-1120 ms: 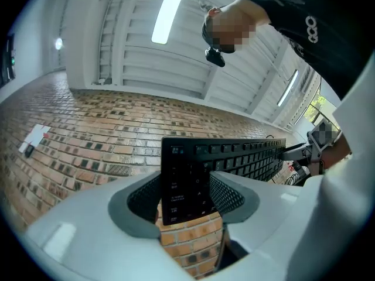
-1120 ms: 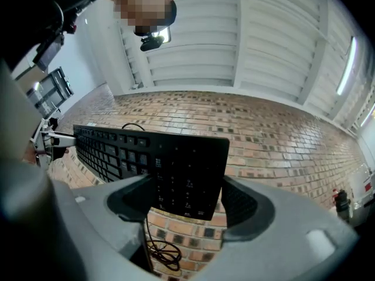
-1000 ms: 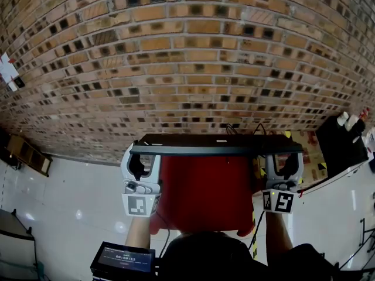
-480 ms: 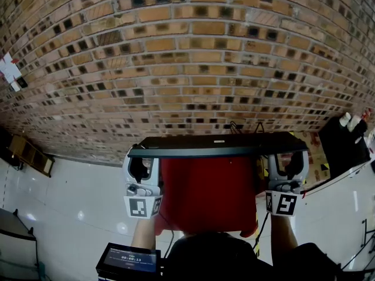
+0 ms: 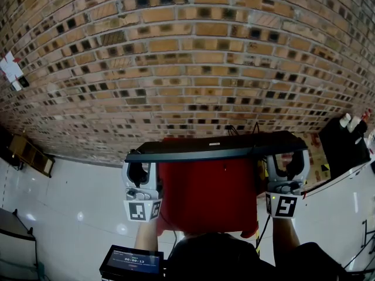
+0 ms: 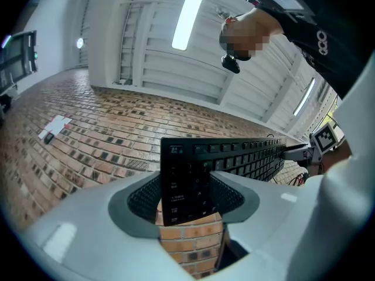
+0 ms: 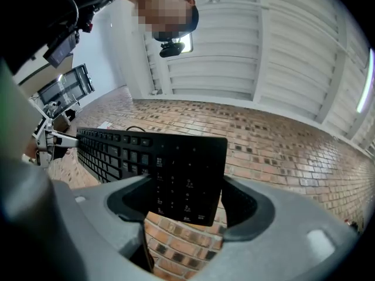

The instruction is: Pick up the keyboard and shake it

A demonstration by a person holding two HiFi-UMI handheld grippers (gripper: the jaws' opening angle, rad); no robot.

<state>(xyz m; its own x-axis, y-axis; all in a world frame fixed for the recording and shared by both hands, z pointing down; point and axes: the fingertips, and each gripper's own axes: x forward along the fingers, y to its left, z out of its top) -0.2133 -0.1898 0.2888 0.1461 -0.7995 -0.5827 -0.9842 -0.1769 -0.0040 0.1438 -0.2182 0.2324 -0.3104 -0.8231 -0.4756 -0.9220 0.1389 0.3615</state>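
Gripping the keyboard [image 5: 217, 148] by its two short ends, your left gripper [image 5: 140, 161] and right gripper [image 5: 287, 158] each clamp it in mid-air, facing the brick wall [image 5: 187, 69]. Below it, a red object [image 5: 208, 198] is partly hidden and cannot be identified.

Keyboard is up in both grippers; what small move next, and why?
Probably start a short up-and-down shake, both hands together. The keyboard hangs in the air with the left gripper clamped on one end and the right gripper on the other, so only the shake remains.
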